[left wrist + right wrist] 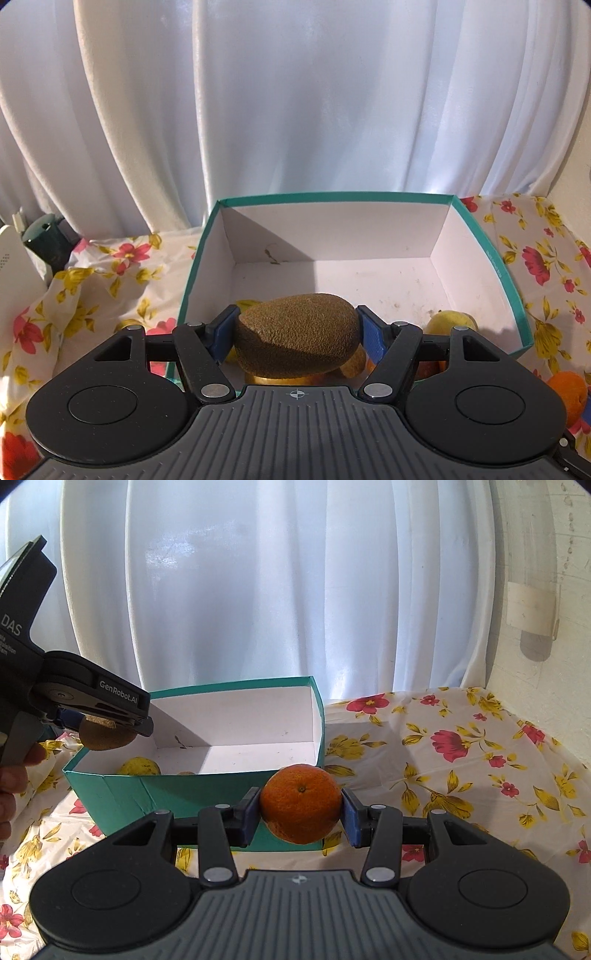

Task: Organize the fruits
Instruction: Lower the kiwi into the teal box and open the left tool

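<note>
Two fruits were pinched: a kiwi [297,332] by the left gripper [295,332], an orange [300,803] by the right gripper [300,810]; dropped carelessly, either could miss the box [110,790]

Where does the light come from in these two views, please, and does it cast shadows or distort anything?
Left wrist view: backlight through the curtain, diagonal shadow inside the box, kiwi dim. Right wrist view: same backlight, orange sharp, fisheye bends the wall edge.
</note>
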Available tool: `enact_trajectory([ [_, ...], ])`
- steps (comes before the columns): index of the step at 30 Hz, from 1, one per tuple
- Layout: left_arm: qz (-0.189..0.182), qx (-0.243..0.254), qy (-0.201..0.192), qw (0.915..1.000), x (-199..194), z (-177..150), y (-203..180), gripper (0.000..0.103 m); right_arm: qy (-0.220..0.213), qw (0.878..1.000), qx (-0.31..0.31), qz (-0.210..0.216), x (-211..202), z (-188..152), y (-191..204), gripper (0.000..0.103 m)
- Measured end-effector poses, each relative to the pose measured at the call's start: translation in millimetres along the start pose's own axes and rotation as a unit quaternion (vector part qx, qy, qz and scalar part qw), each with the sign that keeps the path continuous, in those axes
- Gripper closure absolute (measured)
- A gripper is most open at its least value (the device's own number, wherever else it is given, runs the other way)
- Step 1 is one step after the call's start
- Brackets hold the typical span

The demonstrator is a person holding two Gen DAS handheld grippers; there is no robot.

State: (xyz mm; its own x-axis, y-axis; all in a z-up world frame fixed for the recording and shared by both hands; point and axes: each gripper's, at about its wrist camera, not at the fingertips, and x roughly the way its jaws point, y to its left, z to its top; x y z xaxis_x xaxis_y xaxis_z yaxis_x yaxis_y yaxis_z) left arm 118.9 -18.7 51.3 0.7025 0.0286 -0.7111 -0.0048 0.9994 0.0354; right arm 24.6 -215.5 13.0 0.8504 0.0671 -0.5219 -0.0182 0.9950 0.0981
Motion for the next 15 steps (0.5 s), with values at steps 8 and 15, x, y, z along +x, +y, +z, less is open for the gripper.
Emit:
enact_trajectory([
  [8,-0.008,-0.002,0.012,0.9999,18.2,-3.9,0.2,0.030,-0.002,1.000,-0.003,0.000,-1.9,-0.7,0.5,0.058],
  [15,-0.008,0.004,0.023,0.9997,33.0,-5.2,-3.7,0.030,-0.003,1.000,-0.006,0.003,-1.3,0.2,0.1,0.058],
])
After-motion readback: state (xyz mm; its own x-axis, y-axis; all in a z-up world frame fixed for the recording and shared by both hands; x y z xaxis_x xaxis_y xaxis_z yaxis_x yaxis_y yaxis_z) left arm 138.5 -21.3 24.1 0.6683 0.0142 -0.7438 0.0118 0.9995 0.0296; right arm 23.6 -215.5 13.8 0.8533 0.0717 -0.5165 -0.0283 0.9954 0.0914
